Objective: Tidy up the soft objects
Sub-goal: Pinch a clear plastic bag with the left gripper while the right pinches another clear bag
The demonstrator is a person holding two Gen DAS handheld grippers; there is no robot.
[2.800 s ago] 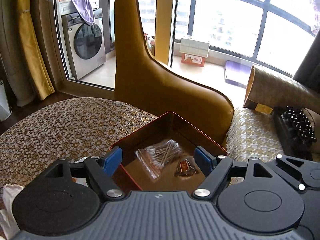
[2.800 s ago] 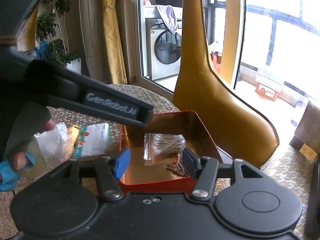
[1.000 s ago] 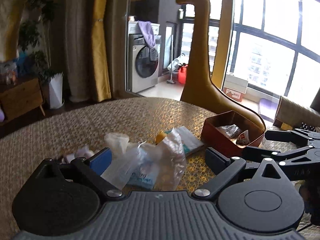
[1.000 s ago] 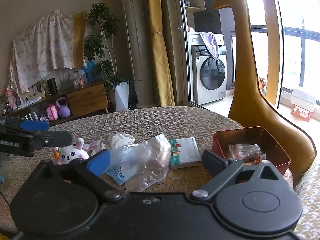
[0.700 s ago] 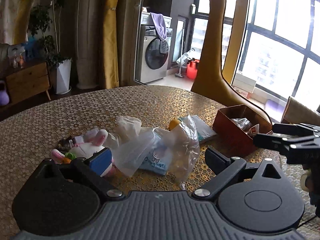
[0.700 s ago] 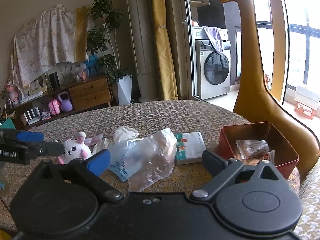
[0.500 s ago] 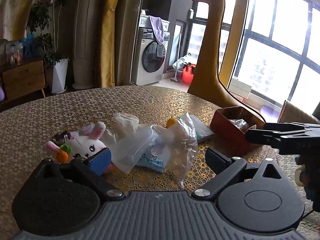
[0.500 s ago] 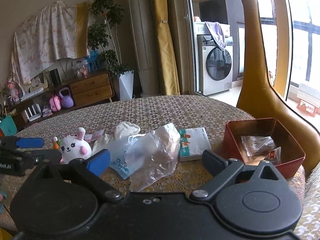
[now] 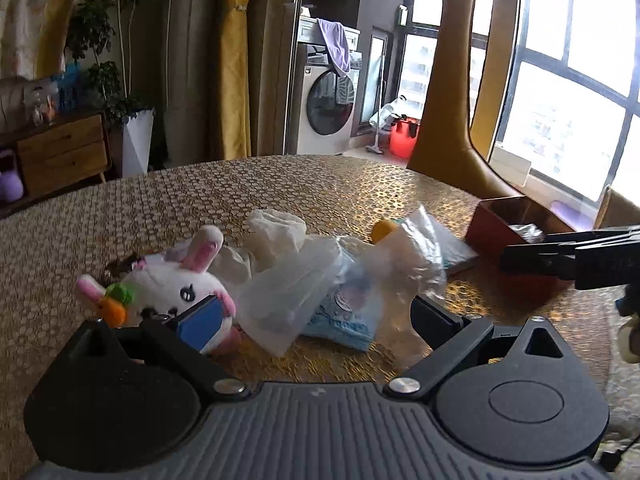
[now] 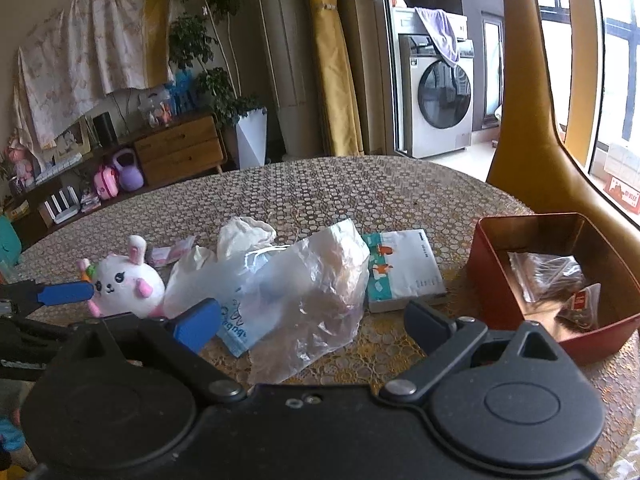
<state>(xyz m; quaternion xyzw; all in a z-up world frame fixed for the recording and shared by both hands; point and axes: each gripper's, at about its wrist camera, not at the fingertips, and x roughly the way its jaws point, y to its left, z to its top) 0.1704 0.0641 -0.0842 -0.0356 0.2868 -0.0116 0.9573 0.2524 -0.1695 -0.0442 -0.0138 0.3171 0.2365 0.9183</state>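
i've got both grippers over the near edge of the tabletop (image 10: 360, 188). left gripper (image 9: 316, 316) is spread wide, nothing in it — its blue pad sits just in front of the plush bunny (image 9: 172, 280), which lies toward the tabletop's left side. right gripper (image 10: 312, 320) is spread wide too, empty, with the crumpled clear plastic bag (image 10: 316, 280) between its fingers ahead. a white tissue wad (image 10: 244, 236) sits behind the bag; a blue-printed packet (image 10: 240, 328) pokes out under it. the flat tissue pack (image 10: 404, 272) lies just right of the bag, and the red box (image 10: 492, 276) stands at the right edge — small clear packets inside.
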